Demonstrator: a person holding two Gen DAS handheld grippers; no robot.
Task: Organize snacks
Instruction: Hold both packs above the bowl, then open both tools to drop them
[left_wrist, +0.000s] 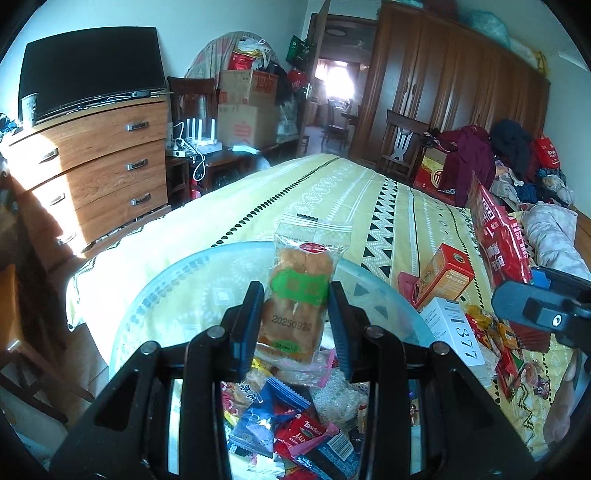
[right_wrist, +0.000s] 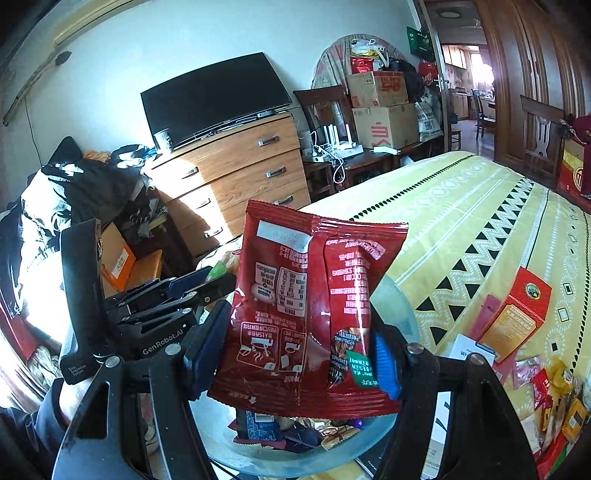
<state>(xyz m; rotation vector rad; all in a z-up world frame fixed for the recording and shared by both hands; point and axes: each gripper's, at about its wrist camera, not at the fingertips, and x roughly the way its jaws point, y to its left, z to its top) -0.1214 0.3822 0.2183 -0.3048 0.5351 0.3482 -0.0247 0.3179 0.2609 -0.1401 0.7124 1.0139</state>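
My left gripper (left_wrist: 293, 325) is shut on a clear packet of bread with a green label (left_wrist: 301, 295), held upright over a clear plastic basket (left_wrist: 155, 291) that holds several wrapped snacks (left_wrist: 295, 435). My right gripper (right_wrist: 295, 354) is shut on a red snack bag (right_wrist: 310, 306), its printed back toward the camera, above the same basket (right_wrist: 399, 306). In the right wrist view the left gripper (right_wrist: 192, 288) shows at the left beside the red bag. In the left wrist view part of the right gripper's body (left_wrist: 543, 306) shows at the right edge.
The basket rests on a bed with a yellow patterned sheet (left_wrist: 351, 192). An orange box (left_wrist: 443, 273), a white box (left_wrist: 454, 332), a large red bag (left_wrist: 498, 240) and loose sweets (right_wrist: 554, 398) lie to the right. A wooden dresser (left_wrist: 103, 173) stands left.
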